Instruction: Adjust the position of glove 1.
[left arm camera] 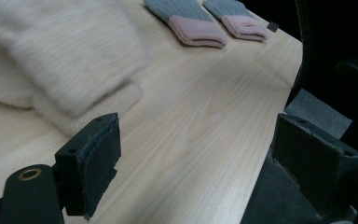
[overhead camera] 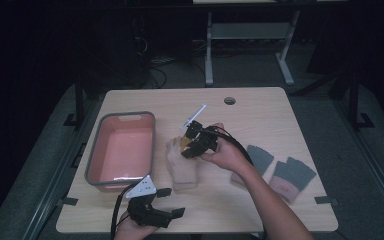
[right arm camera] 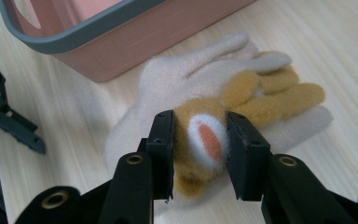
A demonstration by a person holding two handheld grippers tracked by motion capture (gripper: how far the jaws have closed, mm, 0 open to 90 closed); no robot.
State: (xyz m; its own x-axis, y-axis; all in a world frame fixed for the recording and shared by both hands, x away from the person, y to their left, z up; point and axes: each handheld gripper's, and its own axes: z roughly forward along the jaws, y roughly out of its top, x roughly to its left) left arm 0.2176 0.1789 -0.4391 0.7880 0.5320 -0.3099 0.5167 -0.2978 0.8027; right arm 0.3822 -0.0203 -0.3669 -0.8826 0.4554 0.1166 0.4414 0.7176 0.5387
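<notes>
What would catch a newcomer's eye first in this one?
The right tool at mid-table, shut on a tan glove with a white-and-orange patch, which lies over a cream glove. Just left stands a pink bin with a grey rim. Right of them lie two grey-and-pink gloves; the left tool waits open at the near edge.

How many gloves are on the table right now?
4: a mustard glove clamped in the right gripper, a cream glove under it beside the pink bin, and two grey gloves with pink cuffs to the right. More could be hidden.
</notes>
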